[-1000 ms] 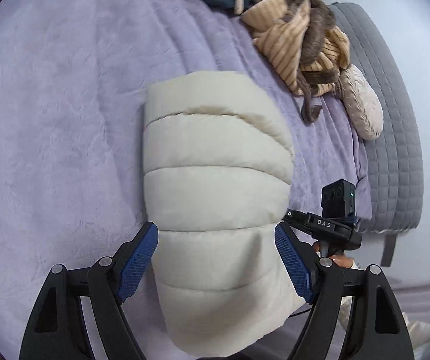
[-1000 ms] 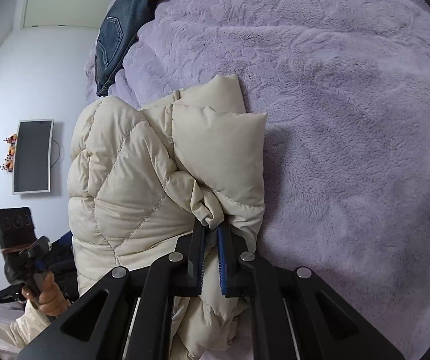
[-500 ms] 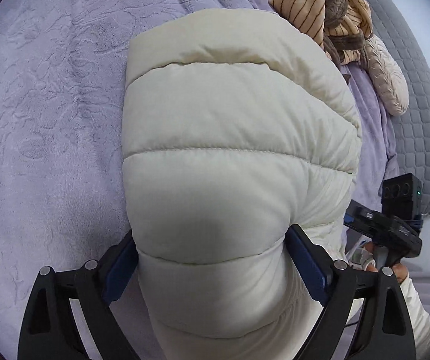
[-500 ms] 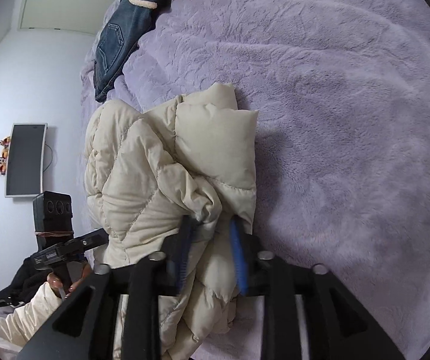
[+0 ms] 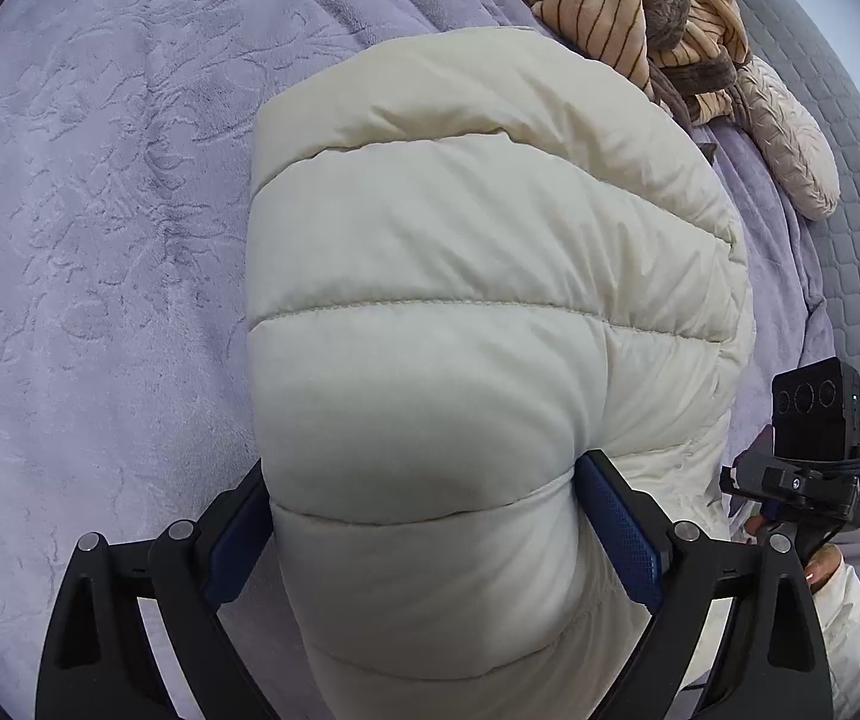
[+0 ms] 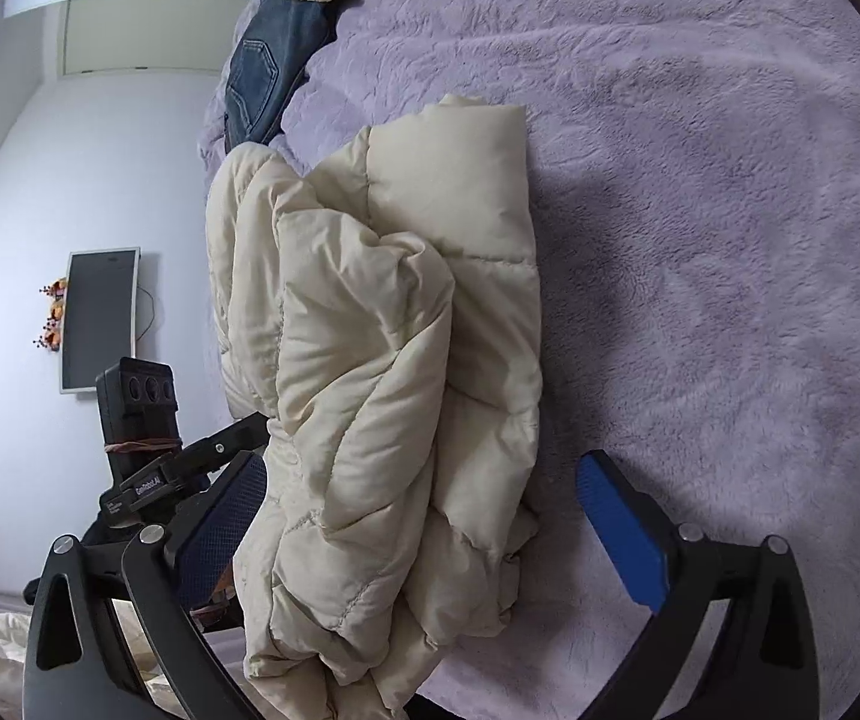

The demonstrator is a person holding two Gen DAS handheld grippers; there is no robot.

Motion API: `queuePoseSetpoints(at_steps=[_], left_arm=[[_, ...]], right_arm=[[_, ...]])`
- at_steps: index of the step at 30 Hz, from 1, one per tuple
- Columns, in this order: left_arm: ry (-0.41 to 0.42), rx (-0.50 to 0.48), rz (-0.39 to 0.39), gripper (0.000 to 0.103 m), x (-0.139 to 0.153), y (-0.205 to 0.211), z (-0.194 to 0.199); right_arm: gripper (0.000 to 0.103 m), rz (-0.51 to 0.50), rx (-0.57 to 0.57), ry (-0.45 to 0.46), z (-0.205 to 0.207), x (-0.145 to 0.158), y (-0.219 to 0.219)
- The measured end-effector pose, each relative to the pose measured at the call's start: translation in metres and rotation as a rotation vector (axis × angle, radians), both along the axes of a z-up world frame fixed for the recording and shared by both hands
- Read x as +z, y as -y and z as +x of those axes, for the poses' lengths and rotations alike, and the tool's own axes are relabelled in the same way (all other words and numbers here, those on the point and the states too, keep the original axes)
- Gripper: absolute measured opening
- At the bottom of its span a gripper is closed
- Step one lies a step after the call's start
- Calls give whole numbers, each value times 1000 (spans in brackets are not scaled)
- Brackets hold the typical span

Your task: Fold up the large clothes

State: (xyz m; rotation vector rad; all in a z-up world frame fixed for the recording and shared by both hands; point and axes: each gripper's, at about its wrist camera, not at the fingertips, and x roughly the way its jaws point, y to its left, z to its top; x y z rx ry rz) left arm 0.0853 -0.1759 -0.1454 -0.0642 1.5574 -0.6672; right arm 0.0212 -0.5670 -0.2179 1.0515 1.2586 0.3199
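Two grippers are at work over one cream puffer jacket (image 5: 478, 360) that lies bundled on a bed covered by a lilac fleece blanket (image 5: 99, 240). Seen from the left wrist, the left gripper (image 5: 430, 528) straddles the near end of the jacket, its jaws spread wide and having just been opening; the padded roll bulges up between the two blue pads (image 5: 622, 528), which sit against its sides, though the wide stance reads as apart rather than clamped. This gripper points steeply down at the bed.

From the right wrist, the right gripper (image 6: 423, 528) has just been opening as well, and its jaws stand fully apart. The left pad lies just beside the jacket's crumpled edge, while the right pad (image 6: 622, 534) hangs over bare blanket, apart from the cloth. The jacket (image 6: 381, 372) lies free between them, folded into thick layers. This gripper points down at a shallower slant.

Each view catches the other gripper's handle and camera block at the bed's edge, with part of a hand (image 5: 820, 564) in a pale sleeve.

Elsewhere on the bed lie one pair of jeans (image 6: 273, 54), one tan striped garment (image 5: 622, 6) tangled with brown fabric, and one knitted beige piece (image 5: 790, 150). One dark screen (image 6: 99, 318) hangs on the wall.
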Motion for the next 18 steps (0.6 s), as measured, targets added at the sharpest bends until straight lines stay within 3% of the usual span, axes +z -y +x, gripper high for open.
queuePoseSetpoints(at_steps=[12, 18], left_arm=[[31, -1, 20, 99, -3, 5, -2], [34, 5, 21, 99, -4, 7, -2]], right_arm=[[102, 45, 72, -24, 41, -29, -24], [103, 59, 52, -39, 50, -36, -32]])
